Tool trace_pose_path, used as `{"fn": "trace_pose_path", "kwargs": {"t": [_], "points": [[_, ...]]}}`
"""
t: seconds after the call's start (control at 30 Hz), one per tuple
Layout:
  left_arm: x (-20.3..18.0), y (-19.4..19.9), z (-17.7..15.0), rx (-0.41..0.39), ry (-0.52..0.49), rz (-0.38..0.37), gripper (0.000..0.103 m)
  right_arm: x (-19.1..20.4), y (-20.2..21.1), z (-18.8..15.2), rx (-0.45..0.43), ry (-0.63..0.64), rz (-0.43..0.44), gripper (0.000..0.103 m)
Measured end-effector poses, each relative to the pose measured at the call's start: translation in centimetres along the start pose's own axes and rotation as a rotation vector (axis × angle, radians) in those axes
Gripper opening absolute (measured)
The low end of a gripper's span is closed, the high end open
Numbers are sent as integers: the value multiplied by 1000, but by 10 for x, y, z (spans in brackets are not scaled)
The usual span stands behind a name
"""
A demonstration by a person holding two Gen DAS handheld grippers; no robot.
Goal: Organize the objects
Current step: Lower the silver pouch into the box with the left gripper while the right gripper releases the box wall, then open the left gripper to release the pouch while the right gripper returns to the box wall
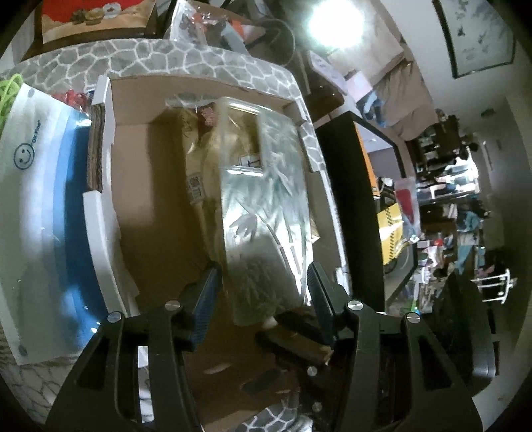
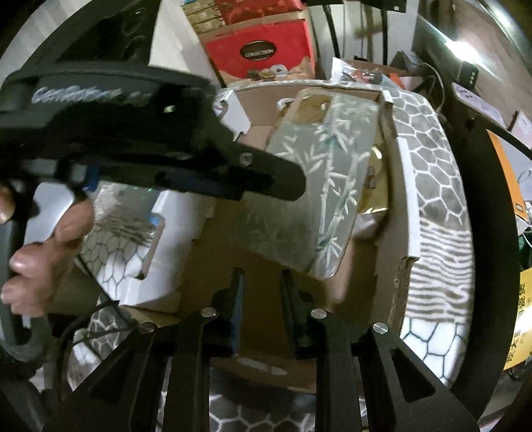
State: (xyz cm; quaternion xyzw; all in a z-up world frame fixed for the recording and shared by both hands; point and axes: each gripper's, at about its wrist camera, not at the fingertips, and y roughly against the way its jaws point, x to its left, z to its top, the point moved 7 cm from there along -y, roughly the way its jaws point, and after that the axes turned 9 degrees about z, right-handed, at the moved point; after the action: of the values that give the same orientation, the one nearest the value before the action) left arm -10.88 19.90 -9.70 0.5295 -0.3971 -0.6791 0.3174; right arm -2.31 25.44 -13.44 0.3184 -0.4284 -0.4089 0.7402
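Packing is the step in hand, I reckon: in the left wrist view the left claw (image 1: 264,285) is hanging over the open cardboard box (image 1: 133,159), jaws apart w/ the bamboo-print pouch (image 1: 266,212) between them. Pads aren't visibly pressing on it, so it's looking let go, lying along the box's 3 o'clock side atop a tan packet (image 1: 202,166). At 9 o'clock outside the box, a white-and-blue smiley bag (image 1: 36,206) is lying on the honeycomb-print cloth (image 1: 186,56) covering the worktop. Red gift box (image 1: 96,16) at 12.

In the right wrist view the right claw (image 2: 262,305) is sitting at 6 o'clock over the box's near wall, jaws close together w/ nothing between them. The left claw's dark body is crossing from 9 o'clock, a hand (image 2: 43,252) gripping its handle; its tip is overlapping the pouch at centre. White flaps (image 2: 173,239) at 8 o'clock.

Next move, prob: left claw backing out, then fetching another item, maybe the smiley bag. In the way: upright box flaps, and both claws crowding the same opening.
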Motion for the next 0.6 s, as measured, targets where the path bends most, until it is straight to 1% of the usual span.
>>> {"fn": "trace_pose_path", "kwargs": {"t": [0.13,0.33,0.43,0.57,0.6], "points": [[-6,1,4,-2,10,-40,49,-4,15,4,-49,-9,-9,21],[-15,2,19,-28,10,-22,49,-15,29,19,-89,-41,-32,21],[-16,4,19,-33,4,-14,49,-16,34,24,-105,-43,-26,21],[-11,8,13,-22,9,-48,49,-18,38,25,-119,-54,-39,21],[-7,8,11,-23,18,-43,49,-19,39,24,-117,-52,-46,21]]}}
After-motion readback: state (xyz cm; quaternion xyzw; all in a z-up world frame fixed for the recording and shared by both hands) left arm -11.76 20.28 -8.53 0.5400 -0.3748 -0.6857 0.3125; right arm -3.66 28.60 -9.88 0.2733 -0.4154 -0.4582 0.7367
